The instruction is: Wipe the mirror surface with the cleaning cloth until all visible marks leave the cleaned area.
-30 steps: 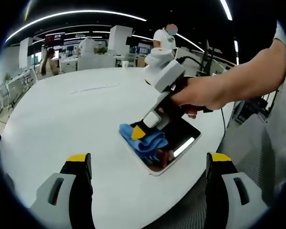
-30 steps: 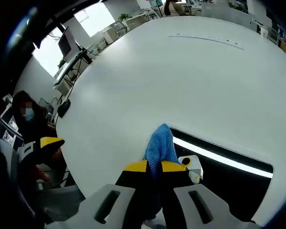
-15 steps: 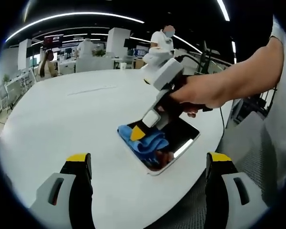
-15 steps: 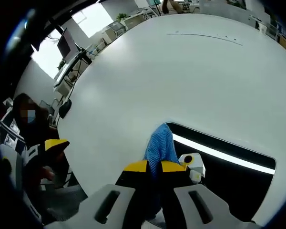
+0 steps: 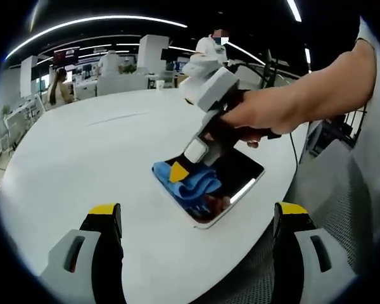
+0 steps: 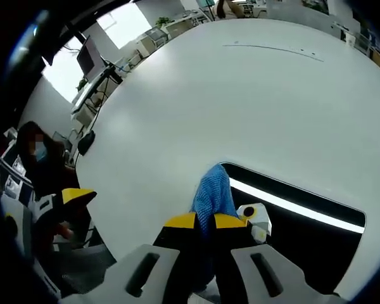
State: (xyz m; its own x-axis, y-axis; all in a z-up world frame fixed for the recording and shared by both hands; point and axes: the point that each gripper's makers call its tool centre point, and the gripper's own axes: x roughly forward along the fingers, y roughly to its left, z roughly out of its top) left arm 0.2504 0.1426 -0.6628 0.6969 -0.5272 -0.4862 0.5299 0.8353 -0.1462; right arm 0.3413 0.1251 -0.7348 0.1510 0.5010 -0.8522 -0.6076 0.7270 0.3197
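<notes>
Both R fingers (image 6: 206, 221) pinch cloth (image 6: 212, 193) (on mirror (image 6: 304, 228)).

No legible text, label, brand, number or sign found in either view. A dark hanging screen (image 5: 71, 54) at the far back of the left gripper view carried a reddish patch, too small and blurred to read.

White round table (image 5: 82, 158) carries the mirror (image 5: 237, 180), seemingly flat.
</notes>
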